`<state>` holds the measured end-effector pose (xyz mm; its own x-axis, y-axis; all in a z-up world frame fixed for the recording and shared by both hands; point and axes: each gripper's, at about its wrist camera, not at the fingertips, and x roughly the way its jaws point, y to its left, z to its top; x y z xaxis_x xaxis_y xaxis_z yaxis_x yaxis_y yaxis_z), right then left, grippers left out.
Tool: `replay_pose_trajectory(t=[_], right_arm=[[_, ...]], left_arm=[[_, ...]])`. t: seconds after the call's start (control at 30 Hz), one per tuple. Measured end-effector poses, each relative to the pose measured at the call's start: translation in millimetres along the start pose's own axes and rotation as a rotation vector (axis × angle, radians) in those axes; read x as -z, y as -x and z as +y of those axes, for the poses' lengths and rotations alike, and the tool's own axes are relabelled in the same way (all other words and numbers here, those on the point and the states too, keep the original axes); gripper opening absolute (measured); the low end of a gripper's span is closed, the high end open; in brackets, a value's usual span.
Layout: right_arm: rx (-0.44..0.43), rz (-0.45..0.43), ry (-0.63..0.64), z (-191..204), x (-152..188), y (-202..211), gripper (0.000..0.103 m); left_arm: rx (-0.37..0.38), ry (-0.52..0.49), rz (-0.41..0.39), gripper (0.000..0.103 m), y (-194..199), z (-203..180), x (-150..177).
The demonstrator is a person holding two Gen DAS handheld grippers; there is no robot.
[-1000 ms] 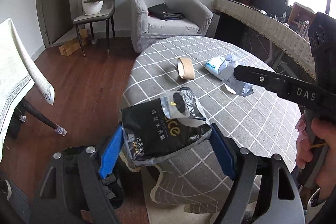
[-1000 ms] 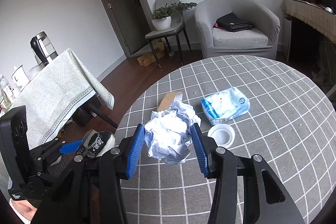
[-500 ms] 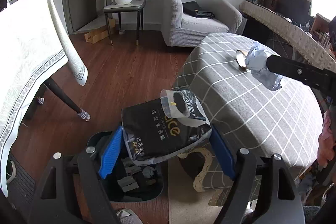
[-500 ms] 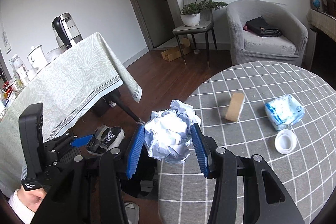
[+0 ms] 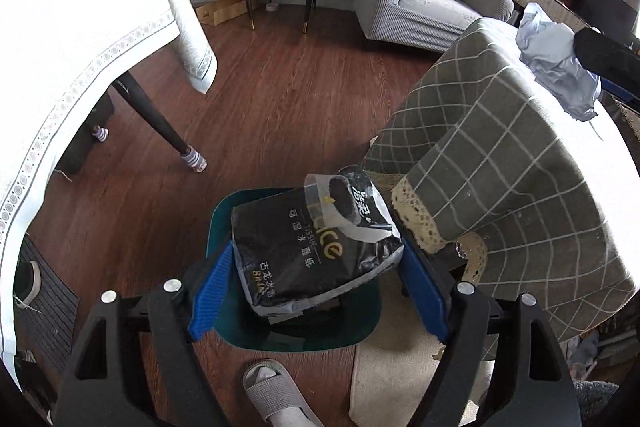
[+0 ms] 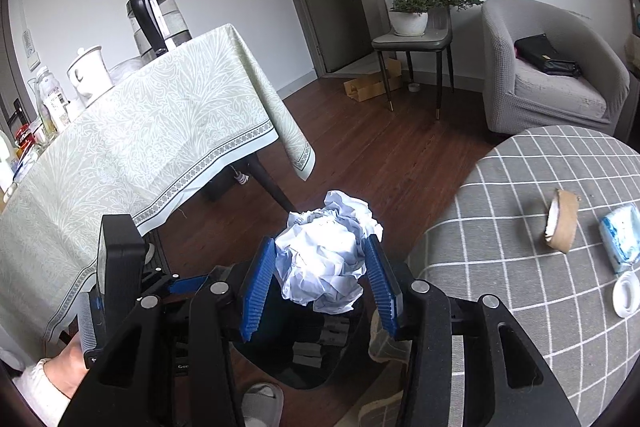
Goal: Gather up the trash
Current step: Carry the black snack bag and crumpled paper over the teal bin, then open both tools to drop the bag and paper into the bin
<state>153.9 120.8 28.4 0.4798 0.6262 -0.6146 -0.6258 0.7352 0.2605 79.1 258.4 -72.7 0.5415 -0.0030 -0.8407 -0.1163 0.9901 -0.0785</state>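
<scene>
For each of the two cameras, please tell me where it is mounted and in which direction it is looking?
Left wrist: on the left claw, facing steeply down at the dark green bin over its black tissue pack; a grey slipper shows.
Right wrist: on the right claw, facing down and across the room, gripping a crumpled paper ball; a hand shows.
Shared: bin, checked tablecloth, grey armchair, paper ball.

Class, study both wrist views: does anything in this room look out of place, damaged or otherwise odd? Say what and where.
On the checked round table, a used cardboard tape core lies tipped on its side beside a loose white lid. A flattened cardboard box lies on the floor under the chair, which holds a potted plant.
</scene>
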Motion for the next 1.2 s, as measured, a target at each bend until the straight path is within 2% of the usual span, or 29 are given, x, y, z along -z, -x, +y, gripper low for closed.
replay_pose_trajectory(t=[0.23, 0.37, 0.57, 0.87, 1.2], right_arm=[[-0.014, 0.042, 0.021, 20.3, 0.6, -31.0, 0.047], [-0.027, 0.067, 0.027, 31.9, 0.6, -49.1, 0.047], [-0.034, 0.122, 0.036, 46.2, 8.4, -82.7, 0.047], [-0.027, 0.212, 0.037, 57.6, 28.2, -126.3, 0.047], [-0.001, 0.313, 0.060, 67.9, 56.7, -172.4, 0.048]], left_arm=[[0.002, 0.016, 0.034, 0.084, -12.4, 22.6, 12.2], [0.002, 0.027, 0.043, 0.091, -13.4, 36.2, 15.2], [0.006, 0.054, 0.016, 0.091, -3.2, 56.4, 17.1], [0.004, 0.081, -0.110, 0.079, 33.7, 78.7, 16.1], [0.027, 0.133, -0.168, 0.068, 59.7, 98.8, 13.4]])
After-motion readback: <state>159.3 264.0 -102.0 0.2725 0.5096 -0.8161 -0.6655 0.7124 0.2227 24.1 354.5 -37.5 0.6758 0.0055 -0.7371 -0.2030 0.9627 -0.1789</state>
